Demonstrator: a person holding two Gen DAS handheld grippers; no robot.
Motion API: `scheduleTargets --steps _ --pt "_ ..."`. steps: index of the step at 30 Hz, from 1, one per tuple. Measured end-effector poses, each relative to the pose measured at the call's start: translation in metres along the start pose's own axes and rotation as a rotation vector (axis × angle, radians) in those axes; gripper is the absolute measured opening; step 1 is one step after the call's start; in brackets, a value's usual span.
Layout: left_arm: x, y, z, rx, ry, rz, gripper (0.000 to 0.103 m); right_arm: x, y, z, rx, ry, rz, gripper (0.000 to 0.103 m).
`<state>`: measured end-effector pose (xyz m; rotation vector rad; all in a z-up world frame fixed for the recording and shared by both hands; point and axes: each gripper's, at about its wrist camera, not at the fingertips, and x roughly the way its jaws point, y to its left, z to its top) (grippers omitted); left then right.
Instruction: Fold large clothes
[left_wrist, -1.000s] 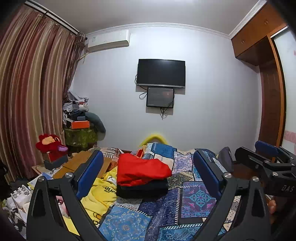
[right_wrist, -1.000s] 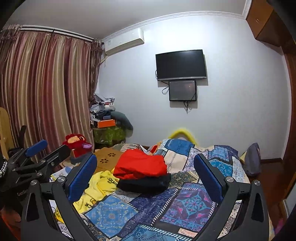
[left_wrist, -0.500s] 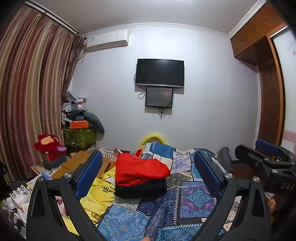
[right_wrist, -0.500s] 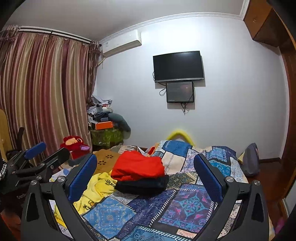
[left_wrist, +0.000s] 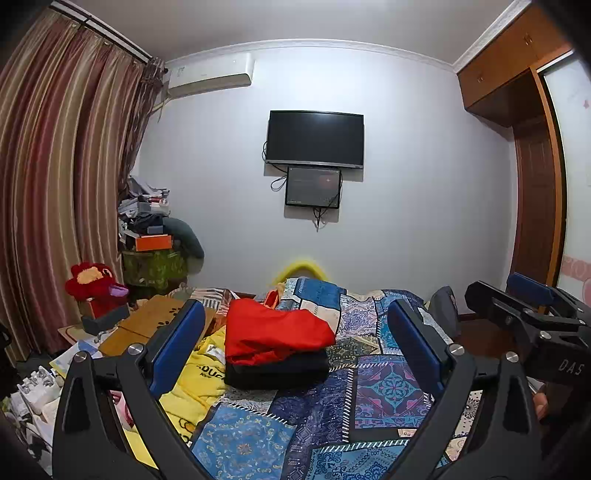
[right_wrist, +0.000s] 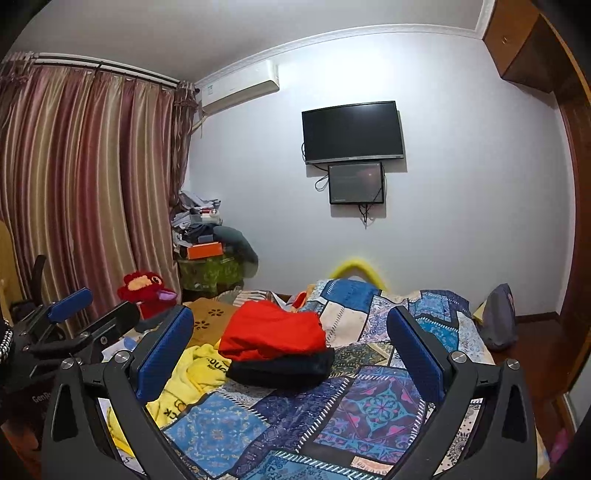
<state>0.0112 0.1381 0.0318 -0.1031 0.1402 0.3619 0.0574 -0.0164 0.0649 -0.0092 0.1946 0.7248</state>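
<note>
Hovering both wide, empty claws, left claw (left_wrist: 295, 347) and right claw (right_wrist: 290, 350), short of the folded red garment (left_wrist: 273, 334) ahead, risking toppling its stack by grabbing clumsily.

Left wrist view: sits behind the left gripper (left_wrist: 295, 343), facing level across the bed (left_wrist: 388, 384) toward the far wall; fingers frame the lower corners.
Right wrist view: sits behind the right gripper (right_wrist: 291, 349), same heading, angled slightly leftward.
Nearness: both well back from the wall.
Cross-sighting: right gripper at right edge of left view; left gripper at left edge of right view.
Shared: television (left_wrist: 314, 139), curtains (right_wrist: 85, 192), folded red garment (left_wrist: 275, 332), centre frame.
</note>
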Motion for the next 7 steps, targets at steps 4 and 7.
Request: scheduleTargets --steps 4,7 --pt "0.0005 -0.0007 0.0008 -0.002 0.002 0.004 0.100 0.0004 -0.0005 0.0006 0.002 0.001 -0.001 0.103" --pt "0.0010 -0.0002 0.0012 -0.009 0.005 0.007 0.100 0.0011 -0.0013 0.0011 0.004 0.002 -0.002 0.103"
